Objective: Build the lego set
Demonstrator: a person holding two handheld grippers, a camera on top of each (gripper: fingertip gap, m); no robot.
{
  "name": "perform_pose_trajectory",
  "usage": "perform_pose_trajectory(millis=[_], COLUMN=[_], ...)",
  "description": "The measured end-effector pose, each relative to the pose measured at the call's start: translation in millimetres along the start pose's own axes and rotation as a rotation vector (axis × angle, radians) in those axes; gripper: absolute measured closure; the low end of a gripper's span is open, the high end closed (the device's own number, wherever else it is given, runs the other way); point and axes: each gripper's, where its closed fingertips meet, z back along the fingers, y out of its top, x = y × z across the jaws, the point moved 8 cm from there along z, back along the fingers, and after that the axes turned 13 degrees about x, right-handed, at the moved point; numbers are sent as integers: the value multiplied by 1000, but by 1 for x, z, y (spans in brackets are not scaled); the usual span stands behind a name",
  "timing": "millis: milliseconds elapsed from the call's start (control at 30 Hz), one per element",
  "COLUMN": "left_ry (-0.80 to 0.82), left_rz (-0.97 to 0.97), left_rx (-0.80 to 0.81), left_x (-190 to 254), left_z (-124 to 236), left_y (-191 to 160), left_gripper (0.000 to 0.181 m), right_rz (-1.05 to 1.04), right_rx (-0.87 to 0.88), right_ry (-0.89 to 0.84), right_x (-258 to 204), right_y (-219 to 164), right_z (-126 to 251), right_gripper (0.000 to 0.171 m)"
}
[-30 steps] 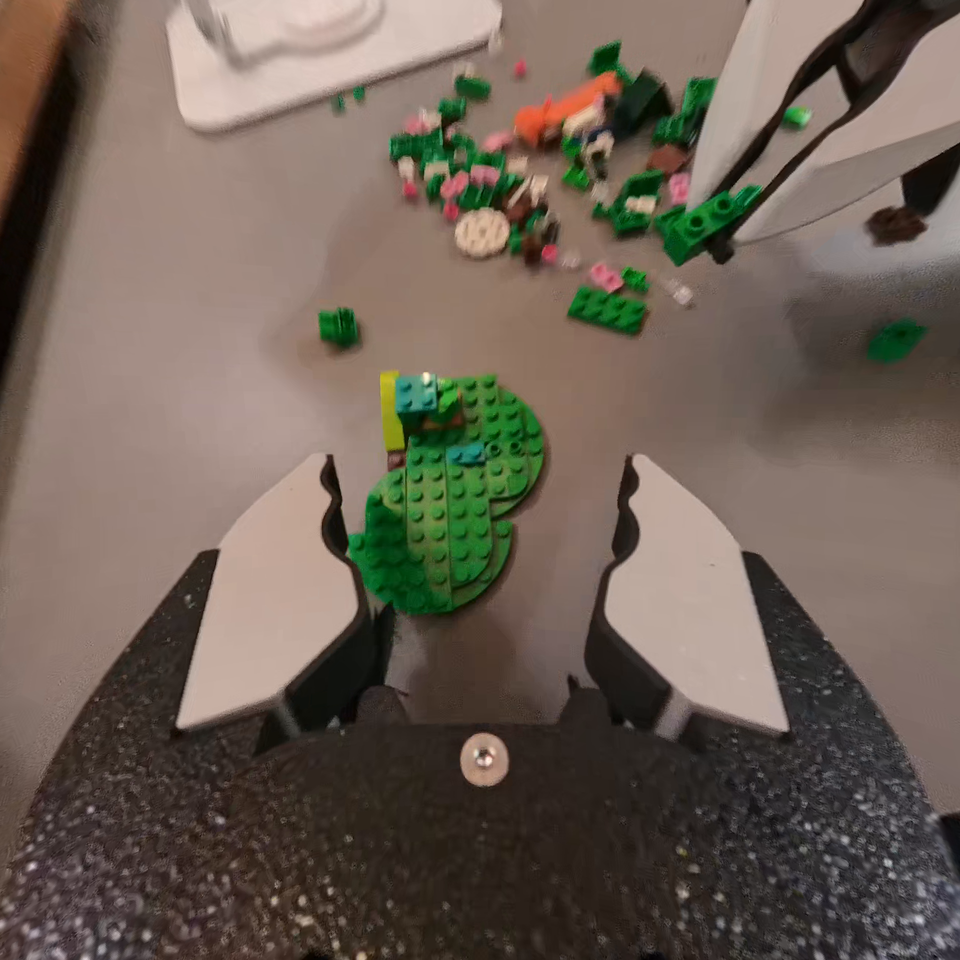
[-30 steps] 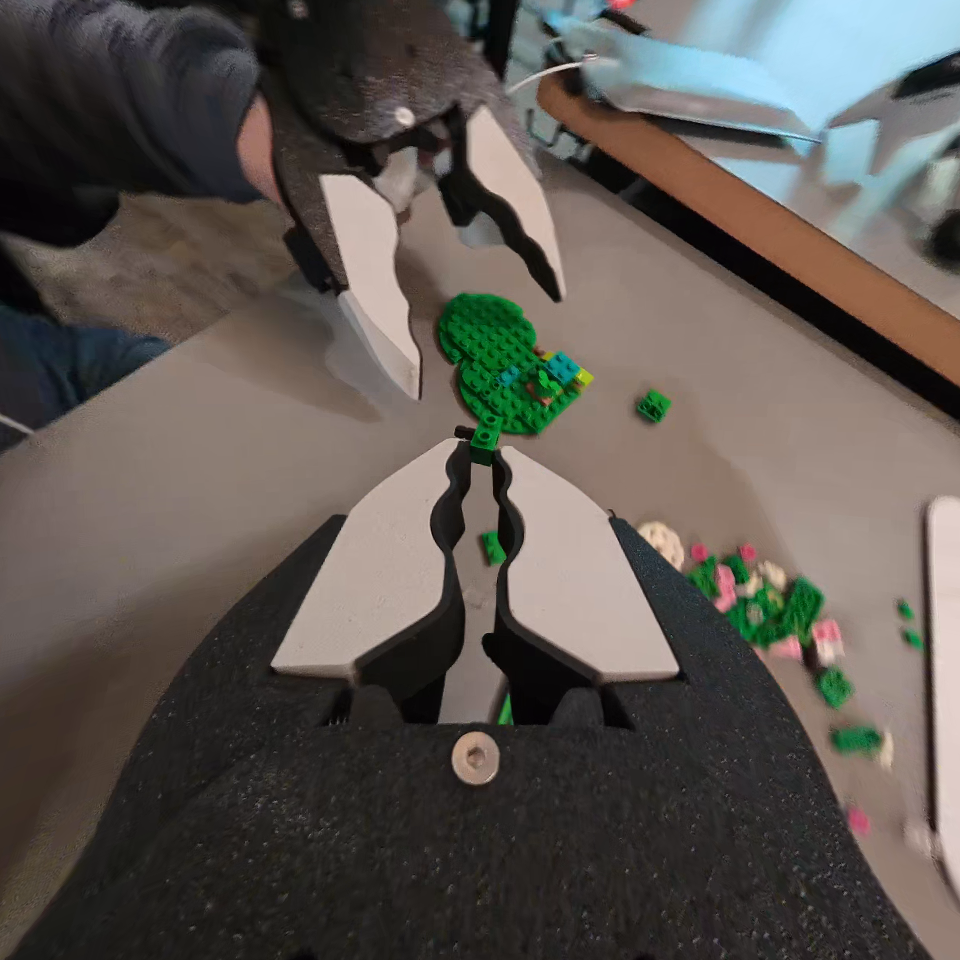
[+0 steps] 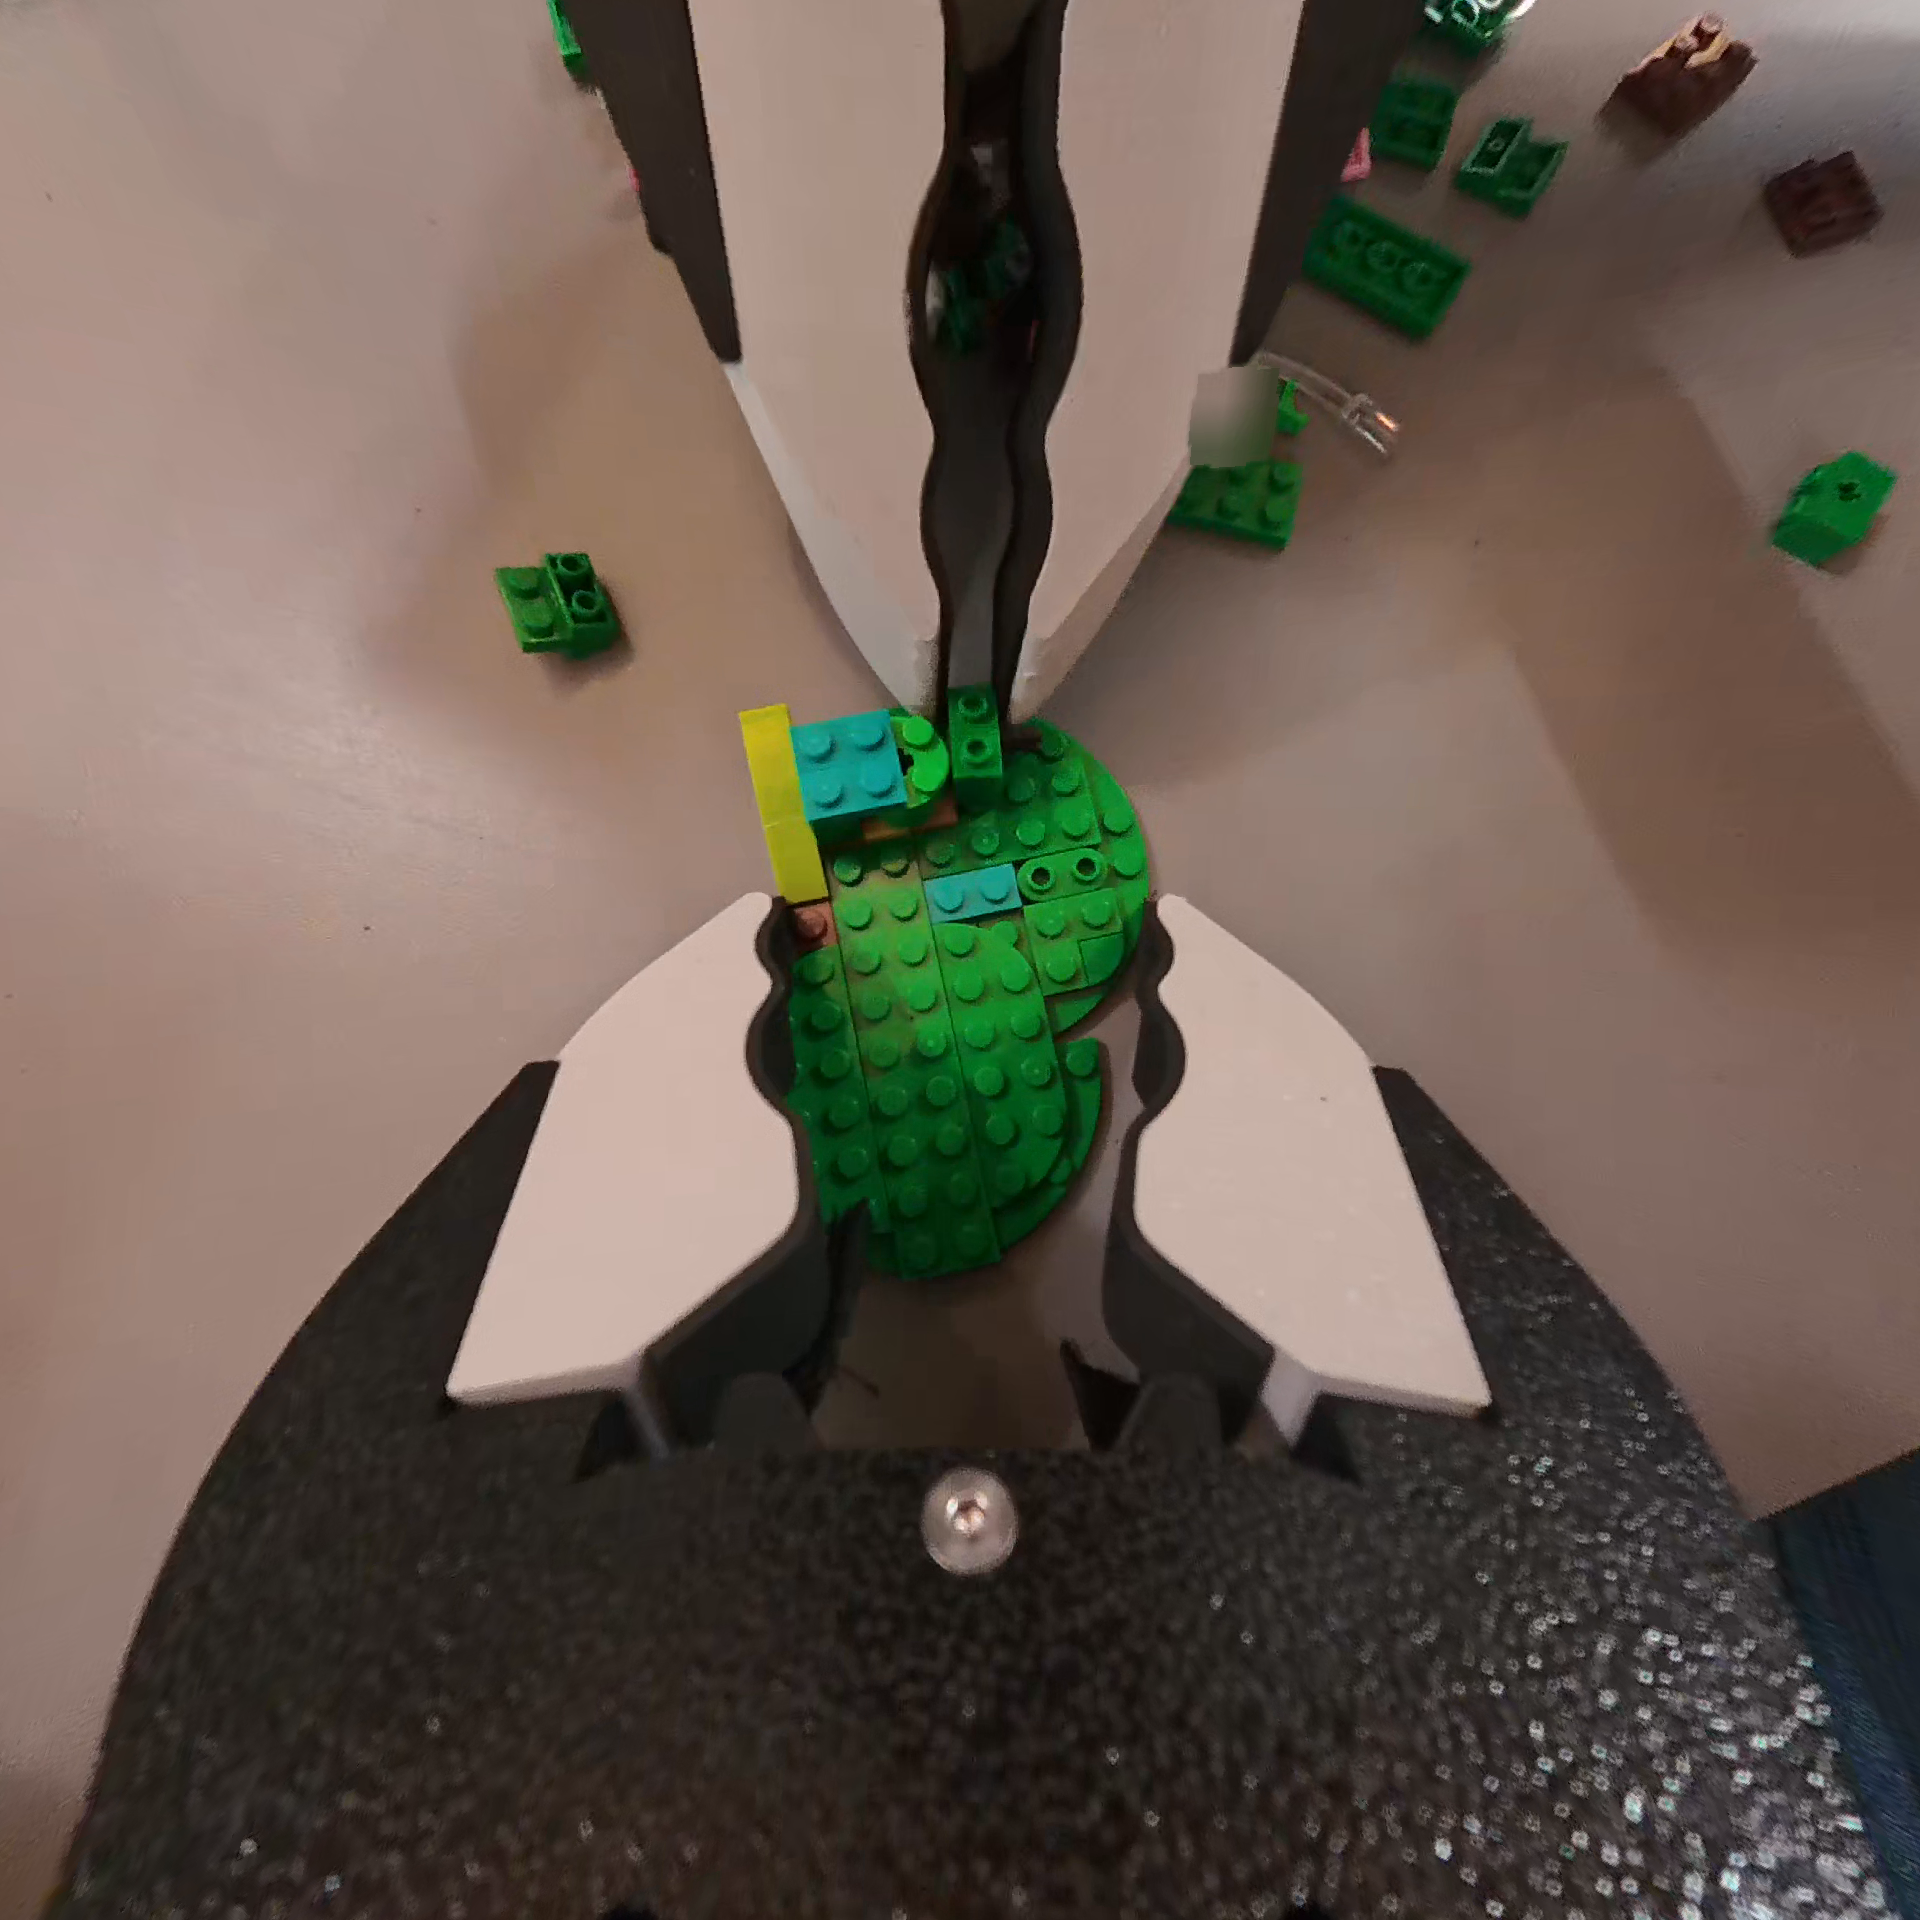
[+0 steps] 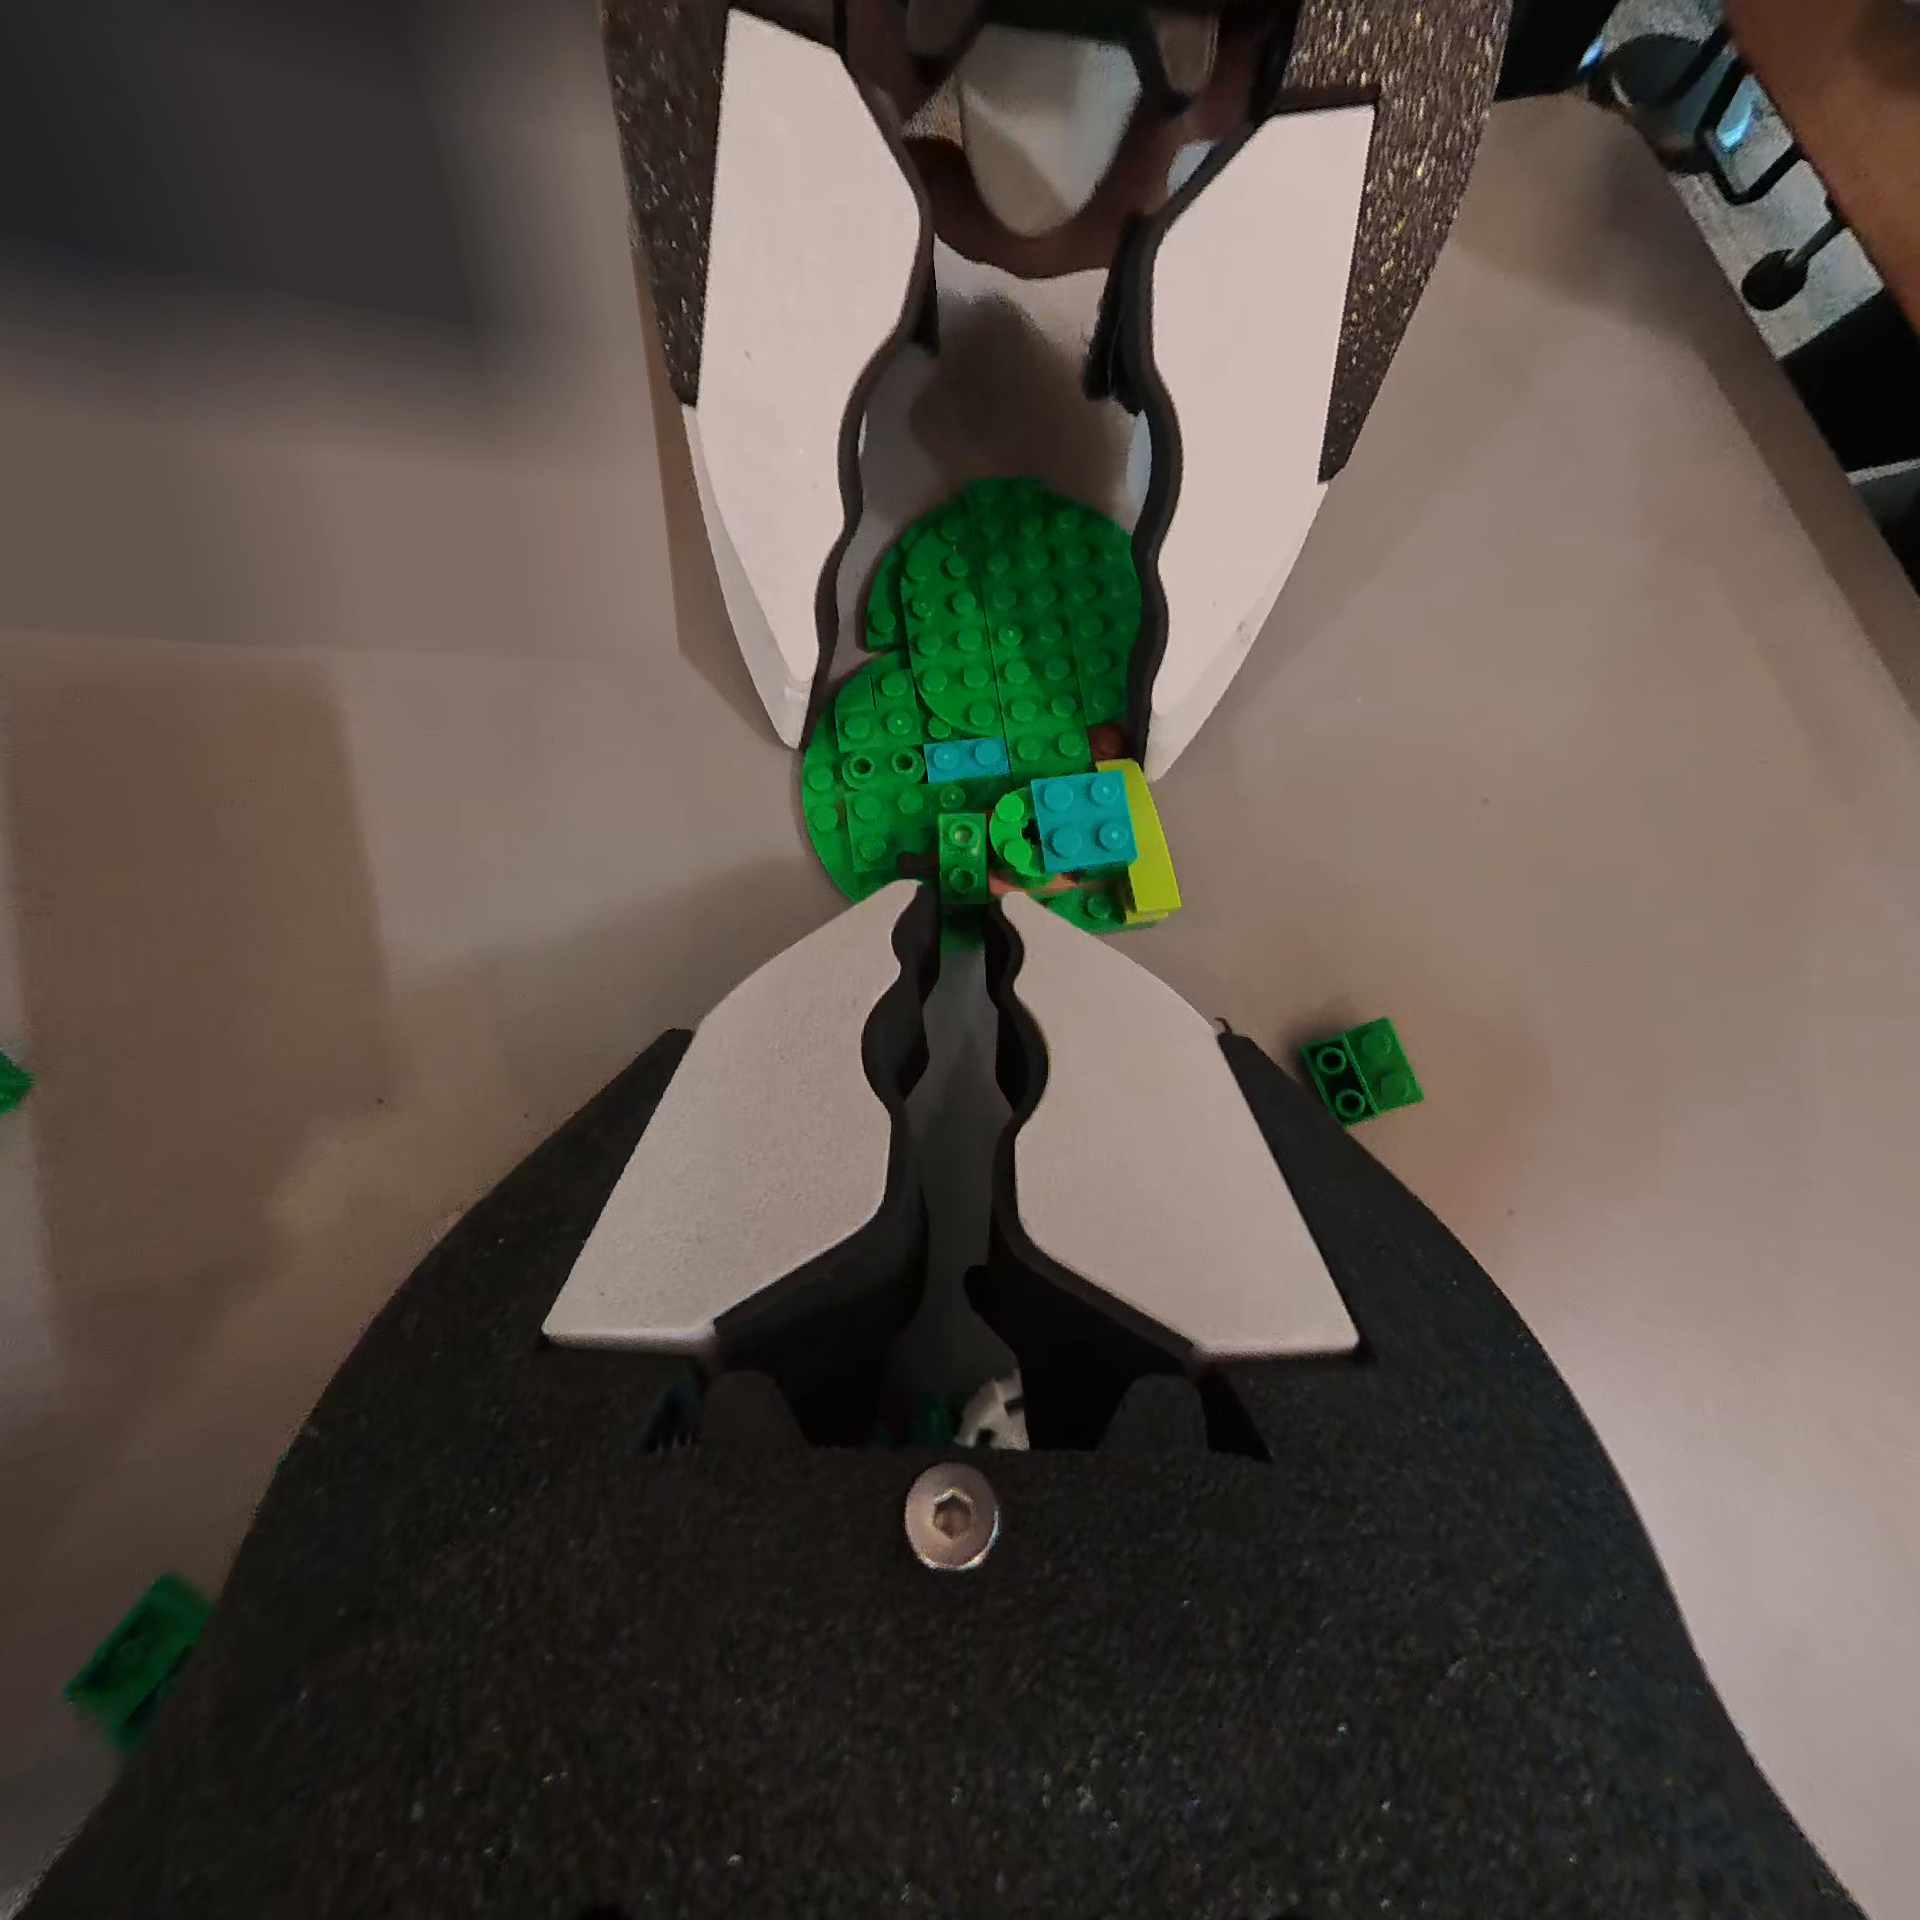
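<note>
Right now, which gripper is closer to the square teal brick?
Right. The right gripper holds a small green brick close beside the teal brick; the left gripper straddles the green base farther back.

Base plate (image 3: pixel 940 1091): bright green, studded. On it: a teal 2x2 brick (image 3: pixel 850 774), a lime-yellow strip (image 3: pixel 777 805) at its 9 o'clock, a small teal plate (image 3: pixel 971 894). Narrow brick (image 3: pixel 975 746): green. Gripper fingers (image 3: pixel 665 1164): white faces, black wavy pads; housings black, speckled. Table (image 3: pixel 312 727): plain beige-grey. Loose bricks at 1 o'clock (image 3: pixel 1385 268): green; two (image 3: pixel 1820 203) brown.
</note>
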Motion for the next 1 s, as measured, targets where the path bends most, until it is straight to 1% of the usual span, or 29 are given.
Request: perform_pose_trajectory(millis=[233,333,533,833,1000], left_ry=[-4,-4,-8,-15,-9], left_rz=[-2,0,-2,-7,0], left_rx=[13,19,25,34,46], left_x=[0,0,-1,-1,-2], left_z=[0,0,-1,-1,-2], left_y=[-1,-1,-1,-1,-1], left_gripper=[118,118,118,118,118], right_rz=[36,58,46,-46,-10], right_rx=[-47,-37,-24,-87,-116], right_ry=[-70,-113,-103,-66,-101], right_x=[-7,-11,-11,-1,-5], right_y=[2,5,7,11,16], right_z=[4,6,3,3,6], right_gripper=[162,163,166,167,162])
